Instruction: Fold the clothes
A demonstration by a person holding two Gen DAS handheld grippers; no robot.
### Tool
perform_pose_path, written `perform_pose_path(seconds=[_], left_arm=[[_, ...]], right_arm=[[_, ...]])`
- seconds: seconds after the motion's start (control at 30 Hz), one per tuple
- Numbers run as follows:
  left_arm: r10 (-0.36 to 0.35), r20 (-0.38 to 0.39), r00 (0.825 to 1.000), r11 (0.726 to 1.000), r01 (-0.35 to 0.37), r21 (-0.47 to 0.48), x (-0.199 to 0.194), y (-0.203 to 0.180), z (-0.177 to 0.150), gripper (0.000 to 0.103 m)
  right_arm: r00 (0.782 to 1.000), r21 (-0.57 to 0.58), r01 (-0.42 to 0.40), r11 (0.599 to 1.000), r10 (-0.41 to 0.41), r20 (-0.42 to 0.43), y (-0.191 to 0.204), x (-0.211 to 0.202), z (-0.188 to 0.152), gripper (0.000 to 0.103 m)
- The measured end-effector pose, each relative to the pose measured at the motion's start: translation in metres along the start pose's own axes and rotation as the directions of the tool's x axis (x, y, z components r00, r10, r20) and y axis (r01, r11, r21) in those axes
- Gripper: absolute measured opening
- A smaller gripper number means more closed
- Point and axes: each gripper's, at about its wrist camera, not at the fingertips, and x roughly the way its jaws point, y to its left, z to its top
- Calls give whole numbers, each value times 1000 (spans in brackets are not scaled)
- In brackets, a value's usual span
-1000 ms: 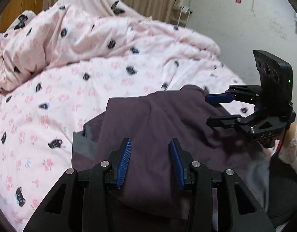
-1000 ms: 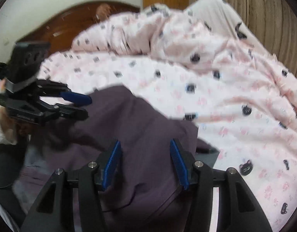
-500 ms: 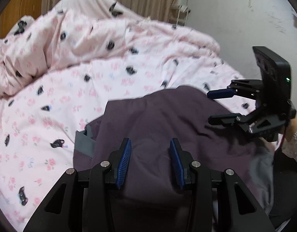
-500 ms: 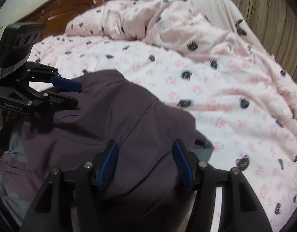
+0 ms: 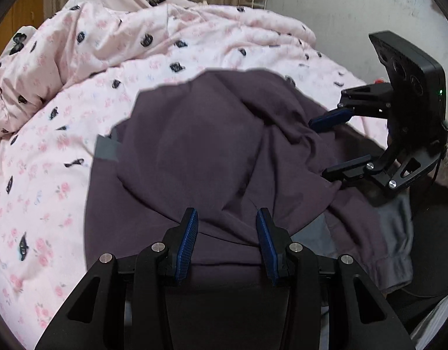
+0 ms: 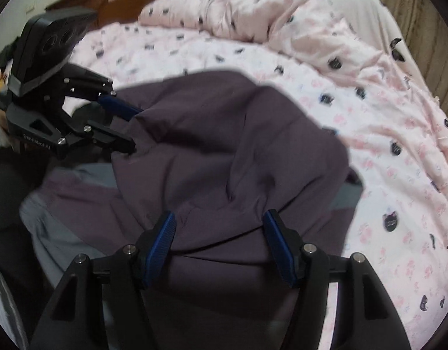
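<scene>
- Step in hand, by judgement: laying the far half of the purple garment point(image 5: 209, 145) over onto itself. A doubled layer already rests on the near part, and a grey lining strip point(image 5: 107, 150) peeks out at 9 o'clock of the pile.
- Garment spread on the pink printed duvet point(image 5: 49, 145), filling the middle of the left wrist view. A grey cuffed end point(image 5: 396, 233) trails off at 4 o'clock, toward the bed's edge.
- Left gripper point(image 5: 227, 242): partly apart, with a raised fold of purple cloth between the blue pads point(image 5: 189, 242). Cannot tell whether those pads bite the cloth or merely straddle it. Sits at 9 to 10 o'clock in the right wrist view, creases fanning from its tips.
- Right gripper point(image 6: 221, 245): jaws have just been opening and now stand wide. A ridge of the same cloth lies between them, apparently let go rather than pinched. Appears at 3 o'clock in the left wrist view, tips at the garment's edge.
- Next move likely calls for freeing the left side too, then lifting both grippers clear without dragging the fold. After that, smooth the wrinkles at the centre and square the top layer over the lower one.
- Worth gathering in the trailing cuffed end before any further fold.
</scene>
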Motion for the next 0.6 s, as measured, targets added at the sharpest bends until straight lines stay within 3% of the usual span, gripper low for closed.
perform_pose_path(seconds=[0.2, 0.33, 0.47, 0.6], left_arm=[[18, 76, 997, 999, -15, -36, -19, 2, -4, 37], [52, 194, 980, 995, -35, -88, -50, 1, -16, 37], [95, 250, 964, 990, -66, -123, -75, -6, -41, 37], [124, 265, 956, 982, -81, -169, -94, -12, -74, 48]], right_arm=[[999, 50, -25, 998, 23, 38, -8, -7, -6, 65], [992, 111, -12, 994, -2, 123, -15, -34, -15, 65], [980, 200, -5, 980, -35, 194, -27, -59, -28, 65], [967, 269, 26, 963, -93, 239, -26, -84, -43, 65]])
